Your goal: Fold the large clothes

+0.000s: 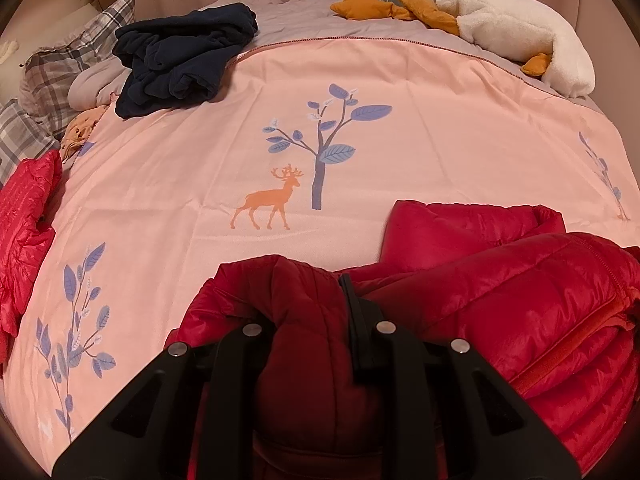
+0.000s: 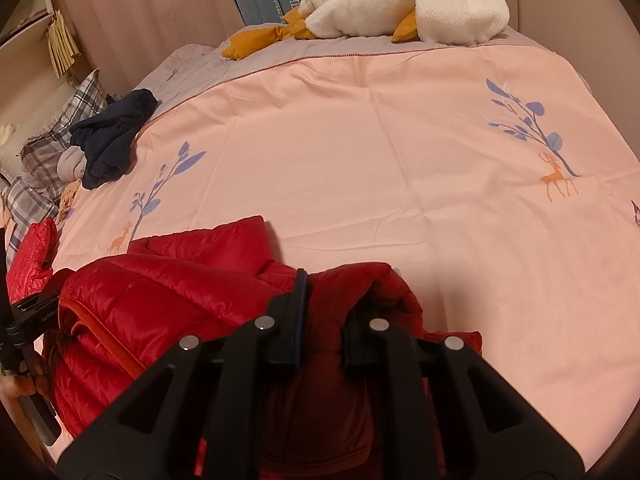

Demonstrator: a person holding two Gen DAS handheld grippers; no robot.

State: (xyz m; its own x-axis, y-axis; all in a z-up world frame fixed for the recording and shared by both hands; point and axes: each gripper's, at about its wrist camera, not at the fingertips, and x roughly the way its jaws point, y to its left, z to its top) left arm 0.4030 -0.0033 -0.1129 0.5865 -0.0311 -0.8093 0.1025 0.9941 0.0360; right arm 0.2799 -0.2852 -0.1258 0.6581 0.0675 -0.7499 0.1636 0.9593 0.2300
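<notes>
Red padded jacket (image 1: 520, 300) bunched on the near edge of the pink bedspread (image 1: 400, 152). Left gripper (image 1: 312, 304) and right gripper (image 2: 324, 300) each pinch a fold of the jacket, jaws narrow. Beyond it, a dark garment (image 1: 180, 60) lies far left on the bedspread and a white plush goose (image 2: 400, 0) at its head.

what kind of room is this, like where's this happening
Most likely a bedroom: the work surface is a bed spread with a pink deer-print cover, plaid pillows sit at one end, and a white plush goose lies against the padded headboard.
</notes>
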